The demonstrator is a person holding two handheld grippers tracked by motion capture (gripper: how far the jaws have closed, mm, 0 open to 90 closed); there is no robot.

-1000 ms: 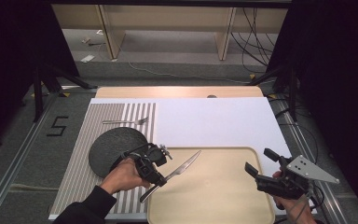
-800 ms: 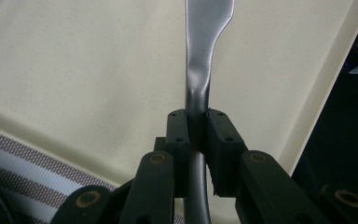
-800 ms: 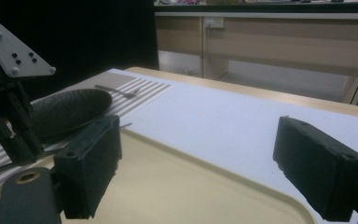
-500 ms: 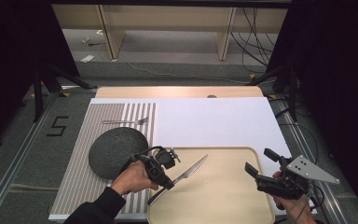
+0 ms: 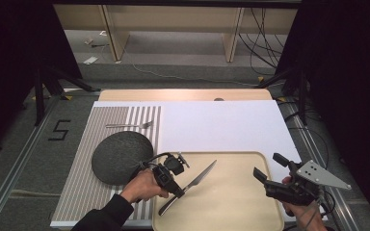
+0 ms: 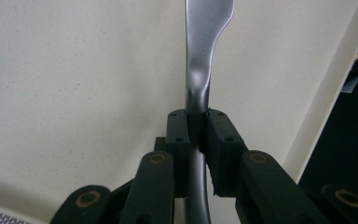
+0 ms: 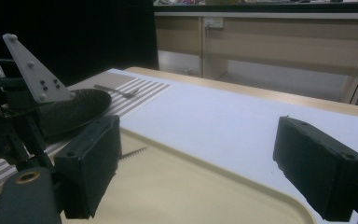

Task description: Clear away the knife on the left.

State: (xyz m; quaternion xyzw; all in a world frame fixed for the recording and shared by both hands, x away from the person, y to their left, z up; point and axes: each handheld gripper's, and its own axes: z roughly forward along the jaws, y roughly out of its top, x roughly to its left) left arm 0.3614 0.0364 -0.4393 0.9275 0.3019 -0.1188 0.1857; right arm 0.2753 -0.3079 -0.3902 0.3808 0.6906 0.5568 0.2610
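White board covers most of the table (image 5: 221, 127), and we see a grey-and-white striped placemat (image 5: 84, 192) on its left part and a cream rounded plastic tray (image 5: 231, 202) at the near edge, with a pale wooden strip showing along the far side. Beyond the table we make out grey floor, wooden furniture legs, loose cables and black curtains at both sides. On the placemat lie a small silver fork (image 5: 127, 125) and, nearer us, a dark grey round plate (image 5: 120, 156); in the right gripper view the plate is partly hidden behind the other gripper's grey plate. We cannot see the knife's blade tip in the left gripper view, where it runs off the top edge. The left gripper (image 5: 179, 191) is clamped on the handle of a silver table knife (image 5: 200, 176), whose blade points away over the tray's left part; we cannot tell whether the knife touches the tray. The right gripper (image 5: 270, 172) is over the tray's right edge, well apart from the knife, its jaws spread wide with nothing between them.
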